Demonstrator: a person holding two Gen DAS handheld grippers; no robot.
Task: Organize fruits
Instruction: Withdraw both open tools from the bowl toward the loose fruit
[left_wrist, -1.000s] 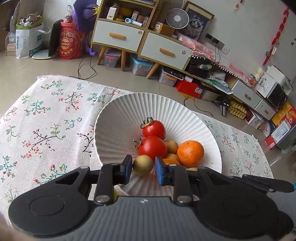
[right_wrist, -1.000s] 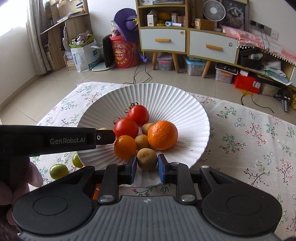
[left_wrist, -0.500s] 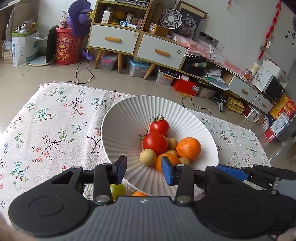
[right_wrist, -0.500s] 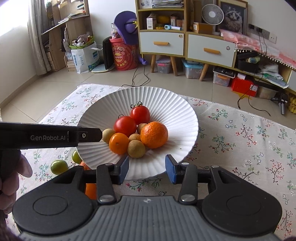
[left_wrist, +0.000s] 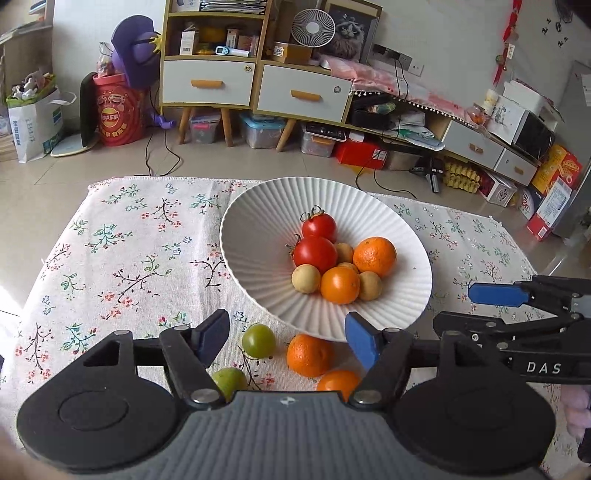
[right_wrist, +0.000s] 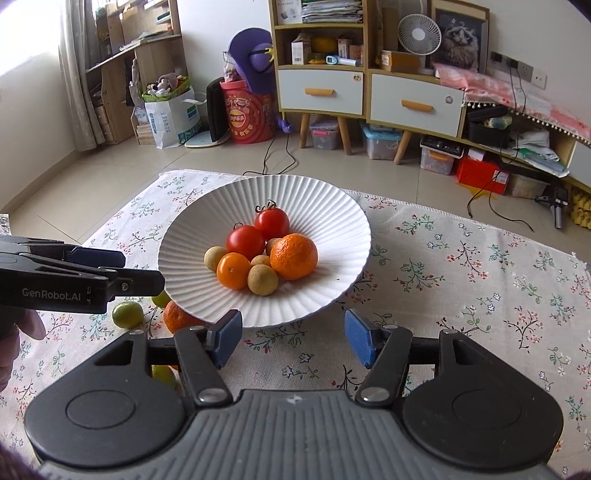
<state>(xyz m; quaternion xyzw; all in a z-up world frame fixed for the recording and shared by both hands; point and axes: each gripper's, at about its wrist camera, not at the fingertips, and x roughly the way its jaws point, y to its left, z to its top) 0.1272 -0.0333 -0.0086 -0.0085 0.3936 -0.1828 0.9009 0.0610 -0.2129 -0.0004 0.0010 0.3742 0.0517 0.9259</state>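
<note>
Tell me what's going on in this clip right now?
A person with a gripper in each hand is gathering fruit into the white bowl. The left gripper and right gripper have just been opening and hold nothing. Tomatoes, oranges and small tan fruits sit in the bowl; two green fruits and two oranges remain on the tablecloth.

Ribbed white bowl (right_wrist: 332, 236) at frame centre: matt glaze, probably ceramic, fine radial ridges. Inside, two tomatoes (right_wrist: 245, 242), smooth and glossy; a large mandarin (right_wrist: 293, 256) with dimpled, faintly shiny peel; a longan (right_wrist: 262, 279) with dull, rough tan skin. Beneath, a woven tablecloth (right_wrist: 461, 266), matt cotton-like cloth with printed flowers. At lower left of the left wrist view, a green fruit (left_wrist: 258, 335), smooth and waxy. Along the bottom edge, left gripper (left_wrist: 288, 341): matt black plastic, blue rubbery pads, bright metal screws. Floor (left_wrist: 221, 162) at upper centre: glossy tile.
</note>
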